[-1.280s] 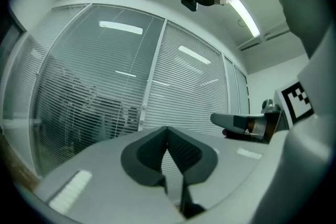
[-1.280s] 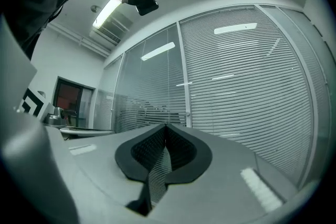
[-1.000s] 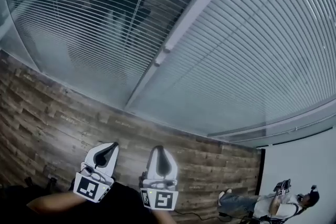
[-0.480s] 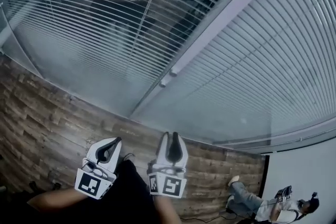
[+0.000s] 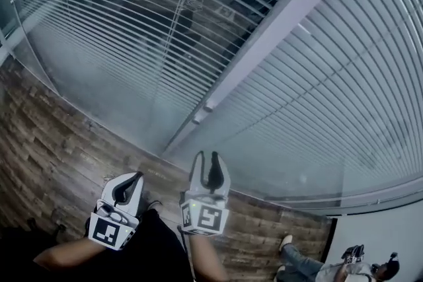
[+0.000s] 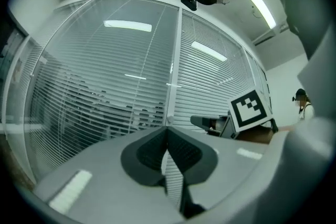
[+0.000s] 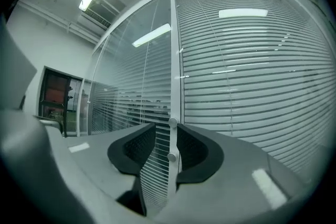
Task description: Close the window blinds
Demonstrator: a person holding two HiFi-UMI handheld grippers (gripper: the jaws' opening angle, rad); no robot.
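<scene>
Two panes of blinds sit behind glass, split by a white frame post point(image 5: 264, 36). The left blinds point(image 5: 132, 23) have slats partly turned, with dark room showing through. Flat, pale slats cover the right blinds point(image 5: 330, 96). Two small knobs point(image 5: 209, 104) sit low on the post. My right gripper point(image 5: 210, 162) points up at them from just below, its jaws opening and holding nothing. In the right gripper view the knobs point(image 7: 172, 122) show through the gap of the right gripper point(image 7: 166, 126), still ahead of the pads. My left gripper point(image 5: 129, 185) hangs lower left, shut and empty, as in the left gripper view point(image 6: 167, 129).
A wood-plank floor point(image 5: 59, 142) runs along the foot of the glass. A person point(image 5: 317, 261) sits by the white wall point(image 5: 390, 228) at the lower right. A dark doorway point(image 7: 55, 94) shows far left in the right gripper view.
My right gripper has risen toward the knobs on the post and its jaws have parted. The left gripper stays low and shut. The head view has tilted further up the blinds.
</scene>
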